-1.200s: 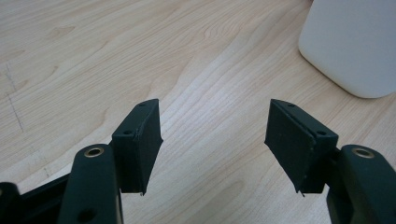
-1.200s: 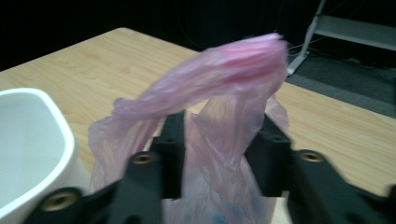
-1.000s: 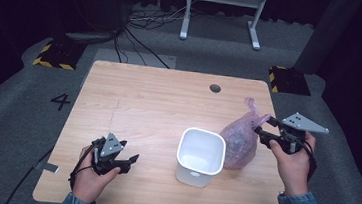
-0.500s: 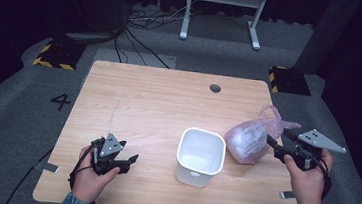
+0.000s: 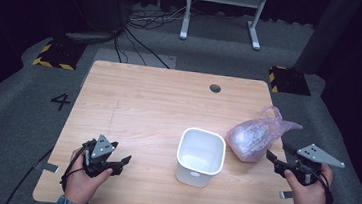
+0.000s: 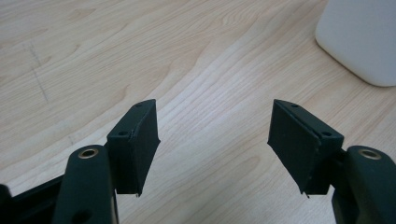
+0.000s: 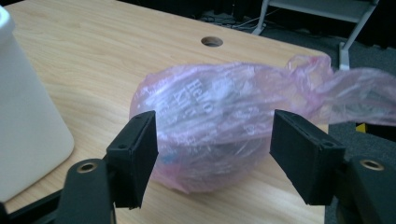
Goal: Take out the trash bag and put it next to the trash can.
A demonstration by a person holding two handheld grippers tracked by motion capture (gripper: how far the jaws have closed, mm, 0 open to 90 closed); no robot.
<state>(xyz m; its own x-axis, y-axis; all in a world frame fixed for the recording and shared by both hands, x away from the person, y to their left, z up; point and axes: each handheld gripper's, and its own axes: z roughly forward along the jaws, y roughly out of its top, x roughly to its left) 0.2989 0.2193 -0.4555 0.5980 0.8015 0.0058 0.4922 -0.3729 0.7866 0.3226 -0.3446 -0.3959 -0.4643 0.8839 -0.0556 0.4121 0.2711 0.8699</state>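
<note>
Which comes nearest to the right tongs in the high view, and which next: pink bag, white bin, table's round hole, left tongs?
1. Pink bag, just ahead of the right tongs, near the table's right edge.
2. White bin, centre front.
3. Round hole, far side.
4. Left tongs, front left.

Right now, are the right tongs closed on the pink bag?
No, the right tongs stand open, and the pink bag lies beyond them on the table.

pink bag [image 7: 219, 126] contents blurred — white bin [image 6: 364, 37] cut off.
</note>
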